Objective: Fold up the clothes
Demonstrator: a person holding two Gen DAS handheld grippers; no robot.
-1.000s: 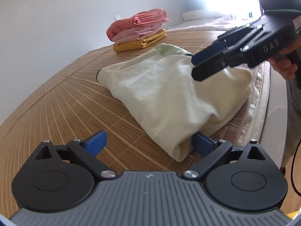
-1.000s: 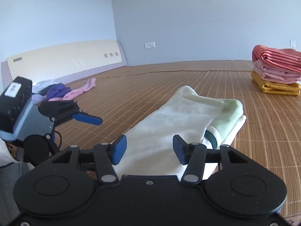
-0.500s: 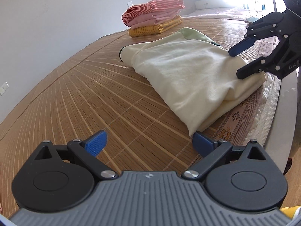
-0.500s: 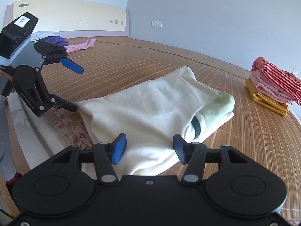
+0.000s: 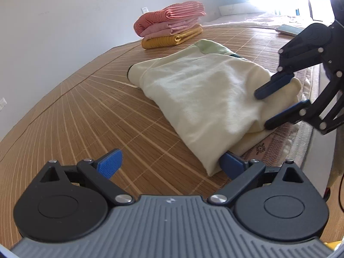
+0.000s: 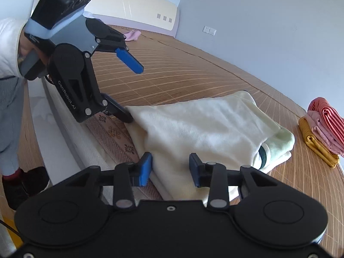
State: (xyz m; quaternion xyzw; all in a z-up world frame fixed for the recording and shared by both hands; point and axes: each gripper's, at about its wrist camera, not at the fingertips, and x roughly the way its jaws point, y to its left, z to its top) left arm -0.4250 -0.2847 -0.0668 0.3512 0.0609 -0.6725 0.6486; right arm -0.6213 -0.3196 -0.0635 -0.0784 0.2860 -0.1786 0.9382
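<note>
A: Where's the cream garment [image 5: 200, 99]?
B: Folded over on the bamboo mat [image 5: 75, 111], near bed edge. Folded stack [image 5: 172, 26] sits well apart.

A: Tools?
B: Left tool [image 6: 126, 90] spread wide, one finger at the near corner, nothing gripped. Right tool [image 6: 171, 168] partly open, straddling the other near-edge corner, not clamped.

A: Step?
B: Looks like lining up a two-corner grab. Next needs both tools closing on all layers evenly.

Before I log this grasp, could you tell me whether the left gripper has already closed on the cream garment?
No, the left gripper is wide open at the corner of the cream garment.
</note>
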